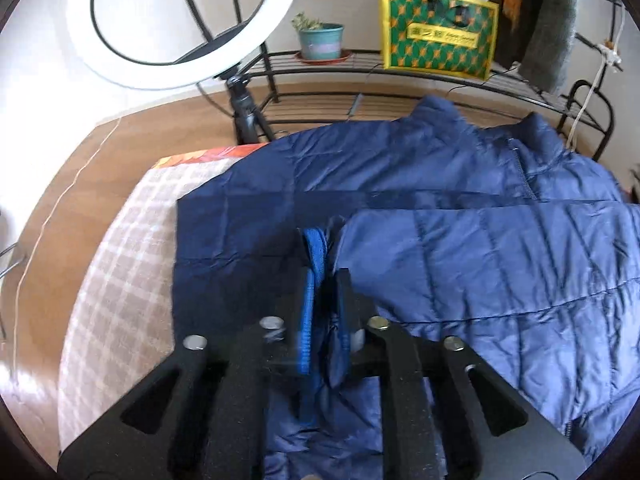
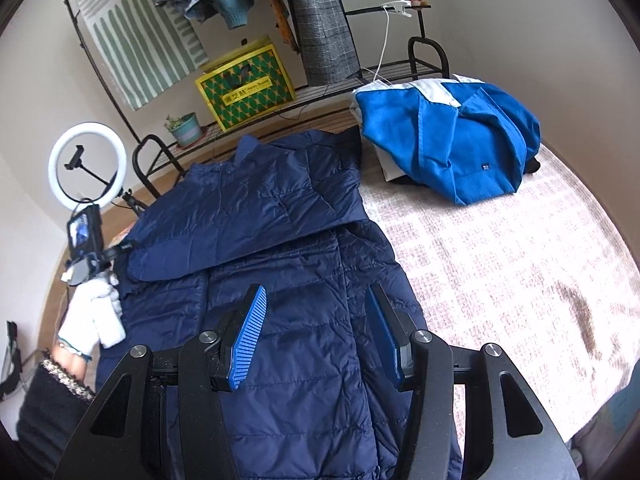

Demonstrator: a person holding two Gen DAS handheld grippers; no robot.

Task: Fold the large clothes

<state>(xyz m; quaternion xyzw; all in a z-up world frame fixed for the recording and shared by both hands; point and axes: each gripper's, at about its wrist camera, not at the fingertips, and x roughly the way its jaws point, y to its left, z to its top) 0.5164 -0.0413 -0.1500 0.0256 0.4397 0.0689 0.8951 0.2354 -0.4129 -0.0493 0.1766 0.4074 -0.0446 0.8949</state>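
We see the navy jacket (image 2: 280, 240) spread on the bed (image 2: 500, 260), collar toward the rack (image 2: 320, 92), one sleeve folded across its front. Our left gripper (image 1: 324, 264) has its fingers (image 1: 312, 256) nearly together with a fold of jacket fabric between them; we cannot tell whether the pads still press on it. Our right gripper (image 2: 316, 304) hovers over the jacket's lower part, its fingers (image 2: 256, 308) spread with nothing between them. A blue garment (image 2: 452, 136) lies at the bed's far corner.
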